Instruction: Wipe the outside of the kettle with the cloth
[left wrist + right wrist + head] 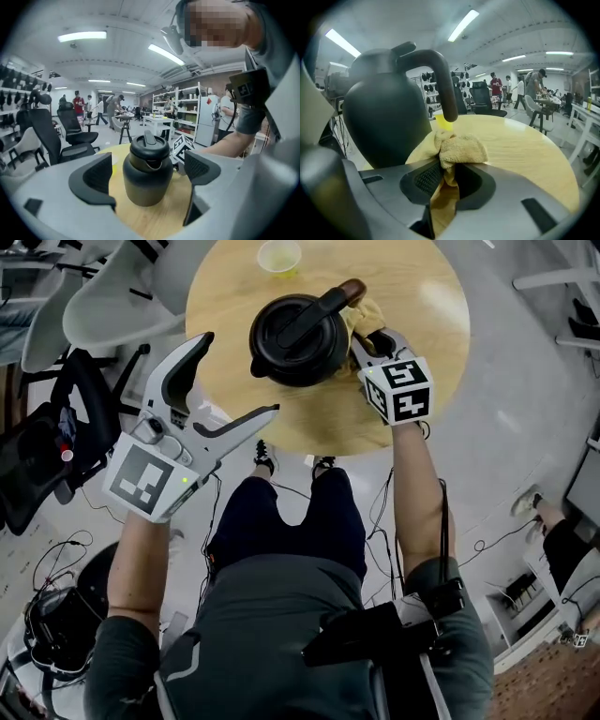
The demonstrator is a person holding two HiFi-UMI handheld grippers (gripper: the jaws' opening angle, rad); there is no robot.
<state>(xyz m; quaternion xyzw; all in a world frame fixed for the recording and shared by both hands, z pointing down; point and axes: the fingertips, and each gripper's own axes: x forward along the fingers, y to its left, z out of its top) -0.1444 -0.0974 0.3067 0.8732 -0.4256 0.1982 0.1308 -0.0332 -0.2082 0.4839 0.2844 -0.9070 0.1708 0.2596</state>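
A black kettle (298, 337) with a lid and curved handle stands on the round wooden table (427, 287); it also shows in the left gripper view (146, 176) and fills the left of the right gripper view (386, 115). My right gripper (361, 341) is shut on a yellow cloth (457, 150), held just right of the kettle, by its handle side. The cloth (367, 315) peeks out beside the kettle. My left gripper (239, 376) is open, off the table's near-left edge, a short way from the kettle, with nothing between its jaws.
A small yellow cup (278, 257) stands at the table's far edge. Office chairs (103, 296) stand to the left of the table. Cables and gear lie on the floor around my legs. People and desks show in the background of both gripper views.
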